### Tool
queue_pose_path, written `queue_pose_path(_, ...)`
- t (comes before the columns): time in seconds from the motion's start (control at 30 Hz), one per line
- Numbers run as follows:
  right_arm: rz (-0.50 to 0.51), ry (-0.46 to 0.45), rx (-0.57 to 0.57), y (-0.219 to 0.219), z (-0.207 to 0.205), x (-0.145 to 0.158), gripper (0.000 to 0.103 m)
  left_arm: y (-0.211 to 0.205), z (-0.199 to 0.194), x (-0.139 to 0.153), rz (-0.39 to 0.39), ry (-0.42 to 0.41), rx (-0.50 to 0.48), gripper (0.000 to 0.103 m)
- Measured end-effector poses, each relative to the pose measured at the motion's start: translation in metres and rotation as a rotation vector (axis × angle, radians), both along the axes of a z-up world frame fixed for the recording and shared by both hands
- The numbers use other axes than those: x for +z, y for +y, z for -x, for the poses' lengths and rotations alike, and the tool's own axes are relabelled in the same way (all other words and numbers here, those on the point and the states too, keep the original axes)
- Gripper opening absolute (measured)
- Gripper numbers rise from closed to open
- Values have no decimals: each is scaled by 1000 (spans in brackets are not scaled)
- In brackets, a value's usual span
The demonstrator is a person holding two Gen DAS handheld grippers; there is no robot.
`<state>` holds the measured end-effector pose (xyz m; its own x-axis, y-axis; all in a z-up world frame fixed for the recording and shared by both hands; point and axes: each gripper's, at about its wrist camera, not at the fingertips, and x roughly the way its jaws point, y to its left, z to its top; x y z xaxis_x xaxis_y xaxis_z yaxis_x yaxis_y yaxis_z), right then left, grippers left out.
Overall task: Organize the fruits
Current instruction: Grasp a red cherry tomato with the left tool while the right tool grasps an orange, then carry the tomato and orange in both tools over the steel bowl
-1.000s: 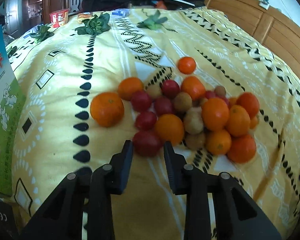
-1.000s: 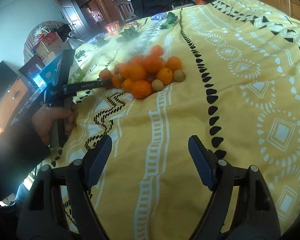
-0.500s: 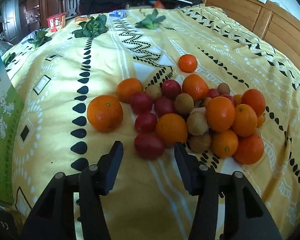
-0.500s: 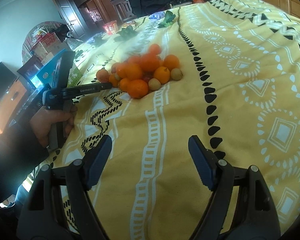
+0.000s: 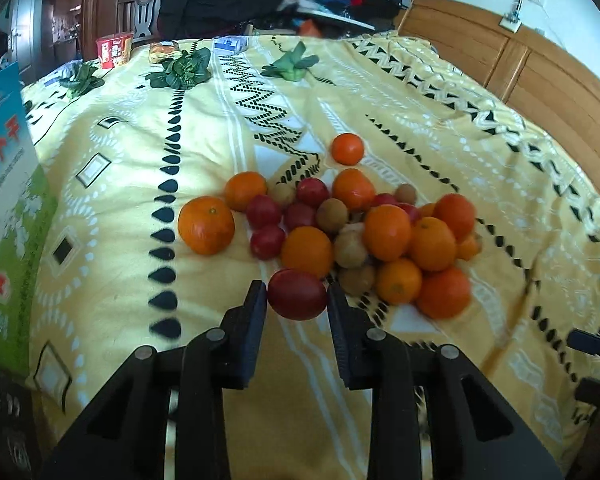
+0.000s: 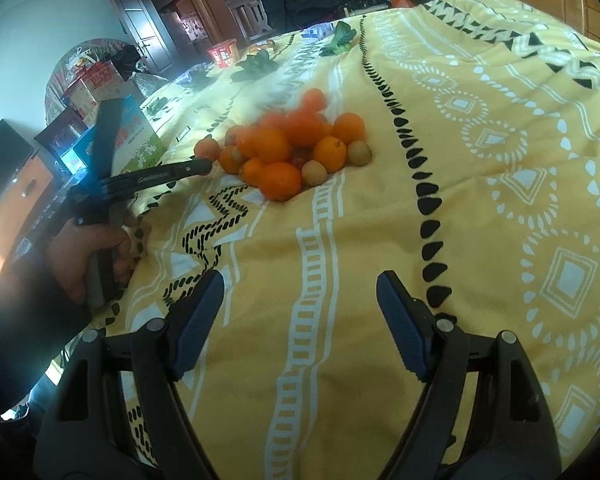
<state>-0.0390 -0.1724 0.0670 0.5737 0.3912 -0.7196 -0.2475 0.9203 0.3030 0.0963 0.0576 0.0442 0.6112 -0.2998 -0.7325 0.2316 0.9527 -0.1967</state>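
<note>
A heap of oranges [image 5: 388, 232], red fruits [image 5: 264, 211] and small brown fruits [image 5: 350, 249] lies on a yellow patterned bedspread [image 5: 120, 216]. My left gripper [image 5: 297, 298] is open, with its two fingers on either side of the nearest dark red fruit [image 5: 297, 294]; the fruit rests on the bedspread. One orange [image 5: 347, 149] lies apart behind the heap. In the right wrist view the heap [image 6: 284, 148] is far ahead and my right gripper [image 6: 300, 300] is wide open and empty above the bedspread. The left gripper [image 6: 198, 167] shows there too.
A blue and green carton [image 5: 4, 216] stands at the left edge of the bed. Leafy greens [image 5: 182, 70], a red cup [image 5: 114, 50] and snack packs lie at the far end. A wooden bed frame [image 5: 540, 80] runs along the right. Clothes are piled behind.
My left gripper opened wider, then moved forward, so its fingers now flank the nearest red fruit. The right gripper has stayed almost still.
</note>
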Motion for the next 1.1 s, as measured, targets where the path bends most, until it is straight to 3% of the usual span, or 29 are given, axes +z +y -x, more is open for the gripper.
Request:
queue_pose_path(0.33, -5, -10, 39, 24, -43, 2, 79, 9, 63, 23, 89, -5, 6, 31)
queue_pose_path(0.53, -59, 65, 75, 54, -97, -17, 79, 13, 69, 37, 108, -27, 1, 31)
queue_pose_path(0.73, 7, 103, 60, 65, -121, -34, 77, 11, 69, 38, 119, -24, -6, 32)
queue_pose_path(0.8, 51, 93, 72, 71, -121, -36, 70, 9, 69, 37, 121, -20, -10, 31)
queue_pose_path(0.87, 90, 79, 65, 72, -119, -37, 47, 8, 70, 37, 122, -19, -11, 31)
queue_pose_path(1.1, 55, 38, 64, 62, -100, -21, 45, 11, 79, 52, 117, -49, -9, 31)
